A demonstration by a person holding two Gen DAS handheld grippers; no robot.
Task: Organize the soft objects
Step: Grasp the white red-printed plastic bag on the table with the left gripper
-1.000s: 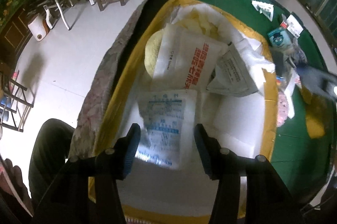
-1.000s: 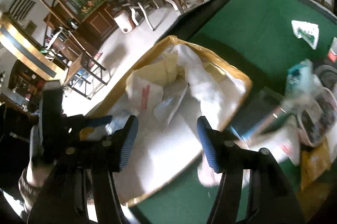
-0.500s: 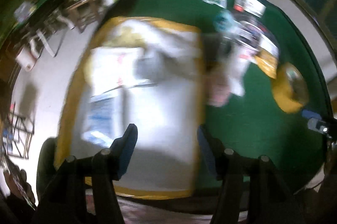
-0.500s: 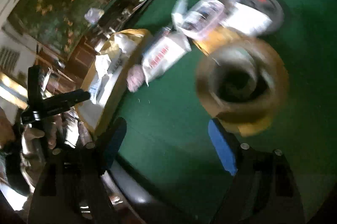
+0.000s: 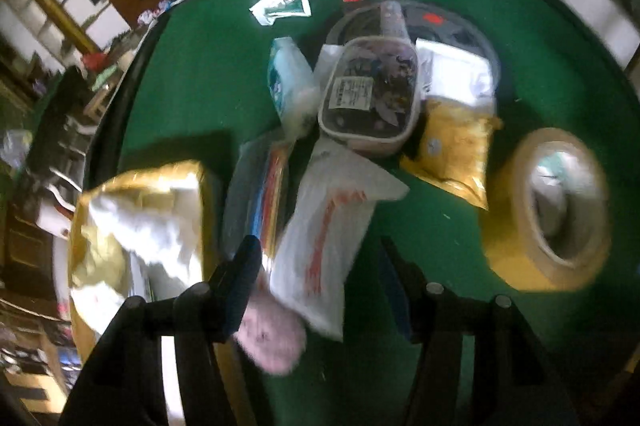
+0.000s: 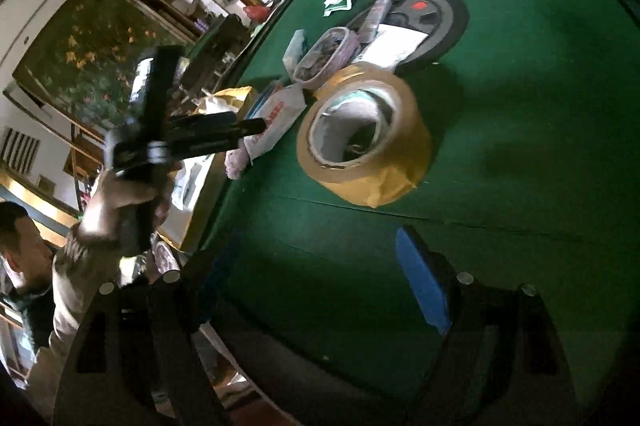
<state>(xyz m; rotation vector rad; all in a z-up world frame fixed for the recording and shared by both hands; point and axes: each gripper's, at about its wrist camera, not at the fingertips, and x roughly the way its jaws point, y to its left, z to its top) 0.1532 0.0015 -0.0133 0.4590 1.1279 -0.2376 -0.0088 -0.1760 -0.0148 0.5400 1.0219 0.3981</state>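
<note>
Since no item is pinched, both jaws are held spread: the left gripper (image 5: 316,278) is poised above the white packet (image 5: 324,242) and pink plush (image 5: 272,342) beside the yellow box (image 5: 140,181), apparently for picking; the right gripper (image 6: 320,286) is kept over bare green table (image 6: 520,105).

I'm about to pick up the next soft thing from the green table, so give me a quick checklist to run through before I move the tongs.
1. Left tongs open and empty: ok.
2. Right tongs open and empty: ok.
3. Soft items within the left tongs' view: ok, the white packet and pink fluffy item lie just ahead.
4. Yellow-rimmed box open to receive them: ok.
5. Tape roll clear of the packet: ok, it stands apart to the side.
6. Left view sharp enough for aiming: not ok, blurred.
</note>
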